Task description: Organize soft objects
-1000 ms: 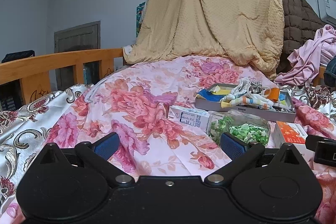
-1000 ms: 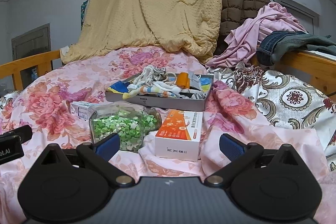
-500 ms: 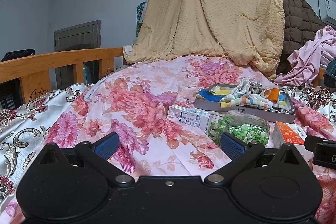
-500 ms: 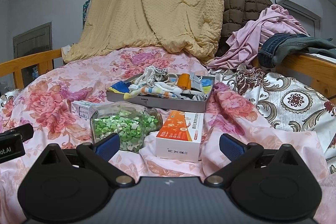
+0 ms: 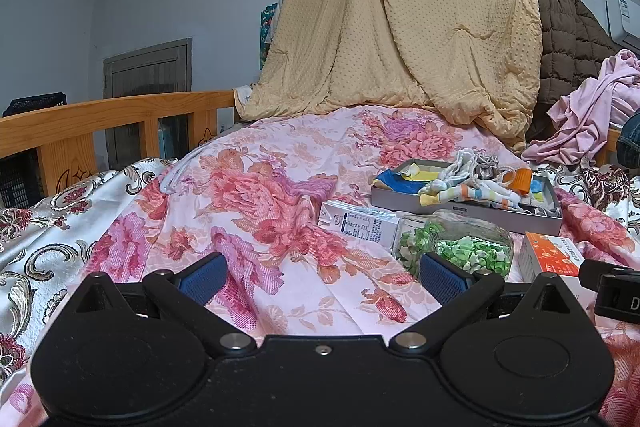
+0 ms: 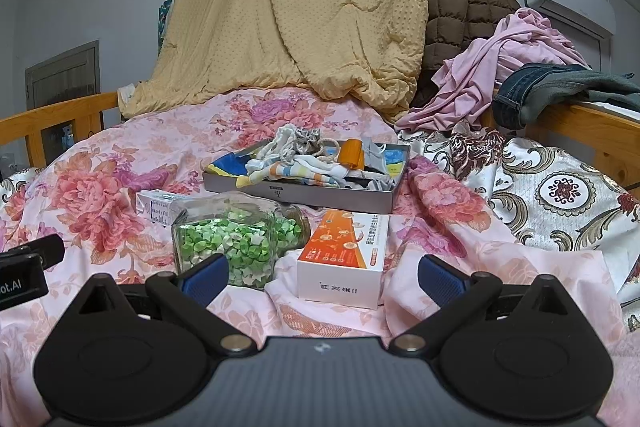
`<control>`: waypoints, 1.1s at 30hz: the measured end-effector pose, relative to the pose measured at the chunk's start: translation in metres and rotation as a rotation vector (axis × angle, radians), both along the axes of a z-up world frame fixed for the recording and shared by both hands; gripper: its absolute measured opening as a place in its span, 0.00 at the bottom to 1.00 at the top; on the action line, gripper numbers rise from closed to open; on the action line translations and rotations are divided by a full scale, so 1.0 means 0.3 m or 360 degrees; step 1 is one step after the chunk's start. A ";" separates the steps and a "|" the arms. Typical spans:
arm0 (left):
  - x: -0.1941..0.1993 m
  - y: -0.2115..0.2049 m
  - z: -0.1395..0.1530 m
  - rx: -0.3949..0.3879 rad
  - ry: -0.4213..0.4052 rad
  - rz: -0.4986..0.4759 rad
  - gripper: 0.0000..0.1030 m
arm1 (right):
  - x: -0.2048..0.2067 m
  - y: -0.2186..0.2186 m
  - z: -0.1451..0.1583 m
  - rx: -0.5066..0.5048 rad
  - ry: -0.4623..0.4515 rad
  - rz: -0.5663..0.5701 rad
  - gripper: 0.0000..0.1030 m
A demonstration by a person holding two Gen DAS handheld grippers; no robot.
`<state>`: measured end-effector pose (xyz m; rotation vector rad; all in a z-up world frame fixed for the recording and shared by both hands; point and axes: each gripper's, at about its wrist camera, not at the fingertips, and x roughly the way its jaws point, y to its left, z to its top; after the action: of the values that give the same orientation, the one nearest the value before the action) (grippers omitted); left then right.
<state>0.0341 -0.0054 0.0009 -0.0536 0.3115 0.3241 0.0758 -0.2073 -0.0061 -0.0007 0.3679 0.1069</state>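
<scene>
A grey tray (image 6: pixel 304 195) sits on the flowered bedspread, piled with socks and small cloths (image 6: pixel 308 163); it also shows in the left wrist view (image 5: pixel 464 201). My right gripper (image 6: pixel 322 275) is open and empty, low over the bed, just short of an orange-and-white box (image 6: pixel 344 259). My left gripper (image 5: pixel 322 273) is open and empty over bare bedspread, left of the tray.
A glass jar of green paper stars (image 6: pixel 236 243) lies on its side by a small white carton (image 6: pixel 158 205). A yellow quilt (image 6: pixel 304 19), a brown jacket and pink clothes (image 6: pixel 500 67) are piled at the back. Wooden rails (image 5: pixel 100 131) edge the bed.
The right gripper has drifted slightly forward toward the box and tray. The left gripper has barely moved.
</scene>
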 end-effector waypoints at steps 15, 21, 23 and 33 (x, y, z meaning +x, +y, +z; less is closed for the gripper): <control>0.000 0.000 0.000 -0.0001 0.0001 0.0001 0.99 | 0.002 -0.005 -0.003 0.0004 0.0019 -0.0001 1.00; 0.001 0.000 -0.001 0.0000 0.0001 0.0000 0.99 | 0.003 -0.004 -0.003 0.0001 0.0023 0.0002 1.00; 0.002 -0.001 -0.002 0.0001 0.0003 0.0001 0.99 | 0.003 -0.003 -0.003 0.0001 0.0022 0.0001 1.00; 0.001 0.000 -0.001 0.0000 0.0003 0.0000 0.99 | 0.003 -0.002 -0.003 0.0001 0.0024 0.0002 1.00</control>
<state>0.0345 -0.0055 0.0007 -0.0535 0.3133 0.3243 0.0768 -0.2079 -0.0069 0.0005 0.3828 0.1085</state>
